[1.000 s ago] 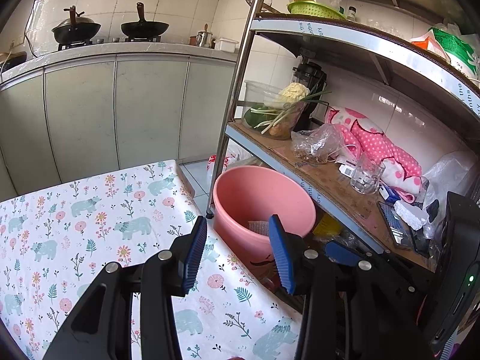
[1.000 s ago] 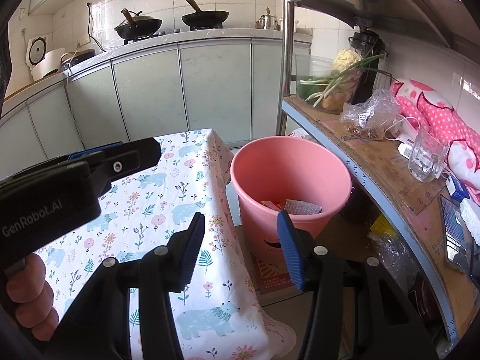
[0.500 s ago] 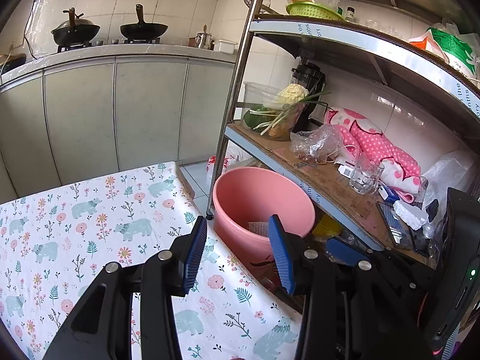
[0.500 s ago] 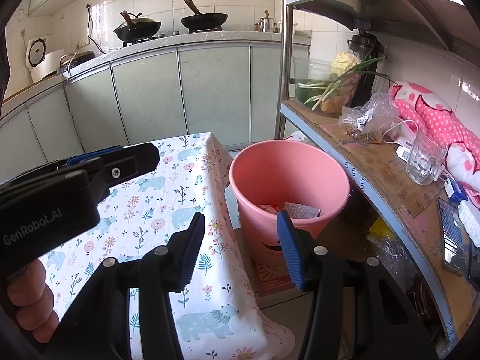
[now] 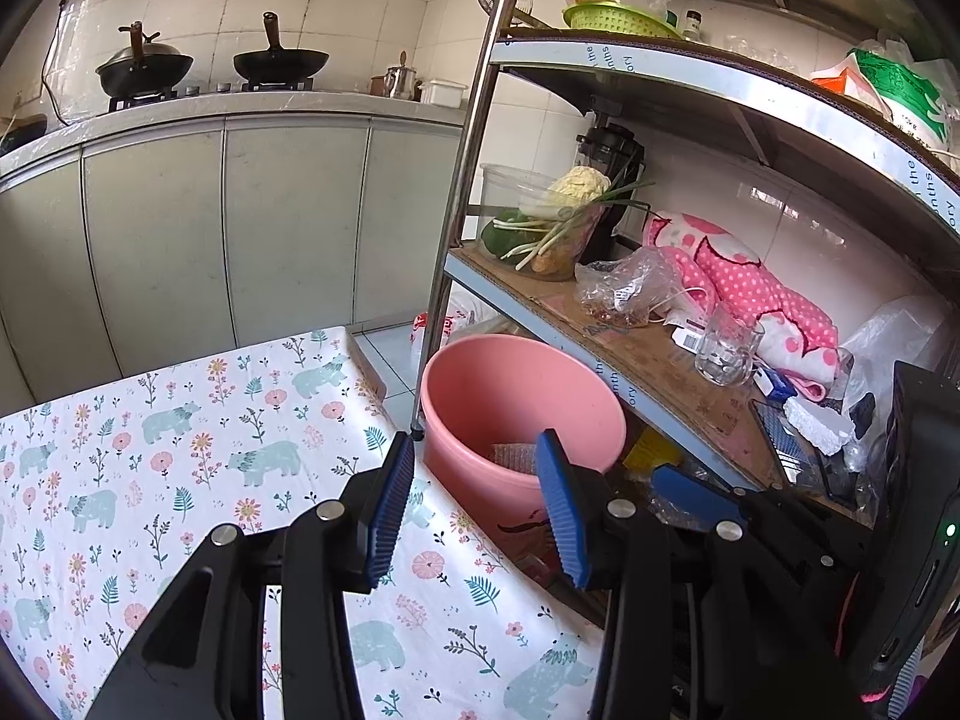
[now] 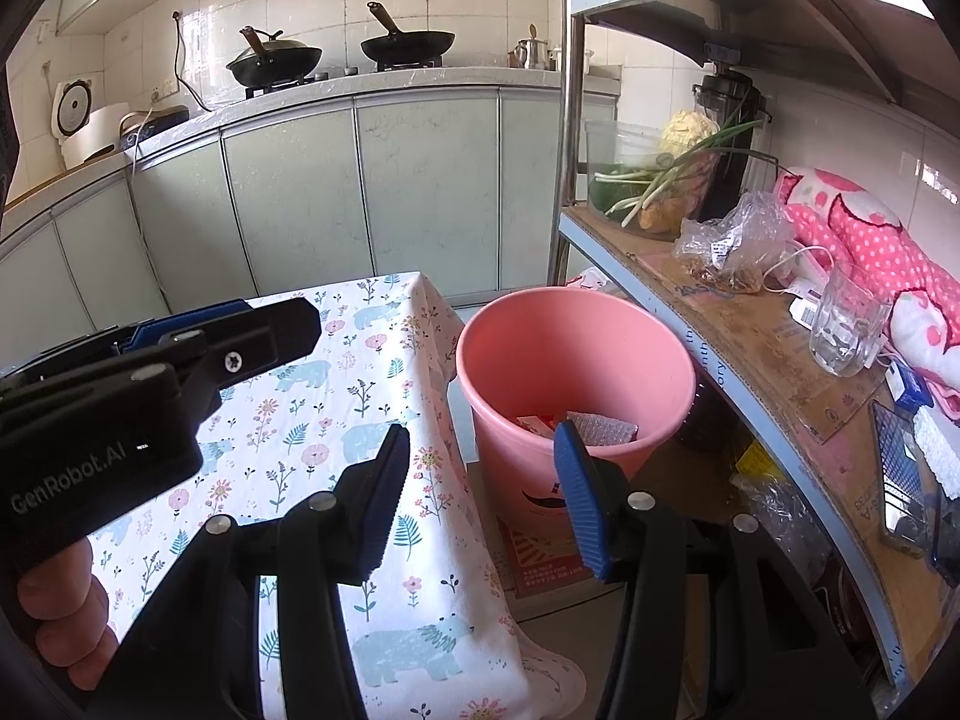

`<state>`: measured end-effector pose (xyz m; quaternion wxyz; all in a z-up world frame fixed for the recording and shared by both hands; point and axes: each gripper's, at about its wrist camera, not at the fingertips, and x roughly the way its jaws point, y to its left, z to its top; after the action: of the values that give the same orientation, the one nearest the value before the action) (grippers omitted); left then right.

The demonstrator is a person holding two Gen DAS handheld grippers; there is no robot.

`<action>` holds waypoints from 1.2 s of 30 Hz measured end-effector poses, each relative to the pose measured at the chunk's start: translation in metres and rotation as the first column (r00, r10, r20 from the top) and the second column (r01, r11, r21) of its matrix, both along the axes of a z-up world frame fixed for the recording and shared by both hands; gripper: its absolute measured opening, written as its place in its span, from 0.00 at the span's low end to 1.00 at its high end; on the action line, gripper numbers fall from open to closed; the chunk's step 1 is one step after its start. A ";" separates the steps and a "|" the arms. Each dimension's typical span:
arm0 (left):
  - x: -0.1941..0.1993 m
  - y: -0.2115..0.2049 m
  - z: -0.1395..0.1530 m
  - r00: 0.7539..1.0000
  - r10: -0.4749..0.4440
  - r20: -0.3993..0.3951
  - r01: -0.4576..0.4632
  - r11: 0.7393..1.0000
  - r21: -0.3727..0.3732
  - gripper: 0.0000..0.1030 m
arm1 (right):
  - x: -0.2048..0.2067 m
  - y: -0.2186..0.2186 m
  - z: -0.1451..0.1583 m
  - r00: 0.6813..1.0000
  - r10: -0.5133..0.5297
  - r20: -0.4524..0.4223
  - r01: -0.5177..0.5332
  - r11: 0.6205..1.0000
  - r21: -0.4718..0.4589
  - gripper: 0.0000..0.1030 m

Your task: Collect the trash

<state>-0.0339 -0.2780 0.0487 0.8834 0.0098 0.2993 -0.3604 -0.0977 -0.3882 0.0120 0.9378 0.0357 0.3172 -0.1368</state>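
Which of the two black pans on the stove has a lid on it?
The left pan has the lid: a domed cover with a handle sits on top of it. The right pan is open, and only its long handle sticks up.

A smooth pink plastic bucket is seen beside a matt printed cloth — the rack post is polished metal, its shelf lined with worn, rough cardboard.
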 end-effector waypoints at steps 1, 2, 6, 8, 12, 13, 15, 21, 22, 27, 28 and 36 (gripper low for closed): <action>0.000 0.000 0.000 1.000 -0.001 0.002 0.001 1.000 0.001 0.41 | 0.000 0.000 0.000 1.000 0.000 0.000 0.000 1.000 0.000 0.49; 0.000 0.000 0.000 1.000 -0.001 0.002 0.001 1.000 0.002 0.41 | 0.000 0.000 0.001 1.000 -0.001 0.001 0.001 1.000 0.001 0.49; -0.001 -0.001 -0.001 1.000 -0.008 0.004 0.008 1.000 0.005 0.41 | -0.001 -0.001 0.000 1.000 -0.003 0.005 0.003 1.000 0.003 0.49; -0.002 -0.002 -0.002 1.000 -0.011 0.004 0.011 1.000 0.008 0.41 | -0.001 -0.001 0.000 1.000 -0.005 0.004 0.005 1.000 0.005 0.49; -0.002 -0.003 -0.003 1.000 -0.012 0.003 0.012 1.000 0.013 0.41 | -0.002 -0.002 -0.003 1.000 -0.003 0.000 0.003 1.000 0.007 0.49; -0.002 -0.003 -0.003 1.000 -0.012 0.001 0.012 1.000 0.014 0.41 | -0.002 -0.002 -0.003 1.000 -0.003 0.000 0.003 1.000 0.007 0.49; -0.002 -0.003 -0.004 1.000 -0.013 0.002 0.013 1.000 0.014 0.41 | -0.002 -0.002 -0.003 1.000 -0.004 0.000 0.004 1.000 0.007 0.49; -0.002 -0.003 -0.005 1.000 -0.019 0.003 0.019 1.000 0.016 0.41 | -0.003 -0.003 -0.005 1.000 -0.008 0.001 0.008 1.000 0.008 0.49; -0.002 -0.004 -0.006 1.000 -0.021 0.003 0.021 1.000 0.018 0.41 | -0.003 -0.003 -0.005 1.000 -0.008 0.000 0.008 1.000 0.009 0.49; -0.004 -0.005 -0.007 1.000 -0.031 0.002 0.031 0.999 0.026 0.41 | -0.003 -0.002 -0.006 1.000 -0.006 -0.004 0.006 1.000 0.008 0.49; -0.004 -0.005 -0.007 0.999 -0.033 0.002 0.033 0.999 0.026 0.41 | -0.003 -0.002 -0.006 1.000 -0.006 -0.003 0.006 1.000 0.007 0.49; -0.005 -0.005 -0.008 0.999 -0.036 0.004 0.036 0.999 0.028 0.41 | -0.002 -0.002 -0.007 1.000 -0.006 -0.007 0.006 1.000 0.009 0.49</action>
<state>-0.0385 -0.2834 0.0405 0.8772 0.0284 0.3022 -0.3720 -0.0992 -0.3901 0.0053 0.9361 0.0405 0.3208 -0.1385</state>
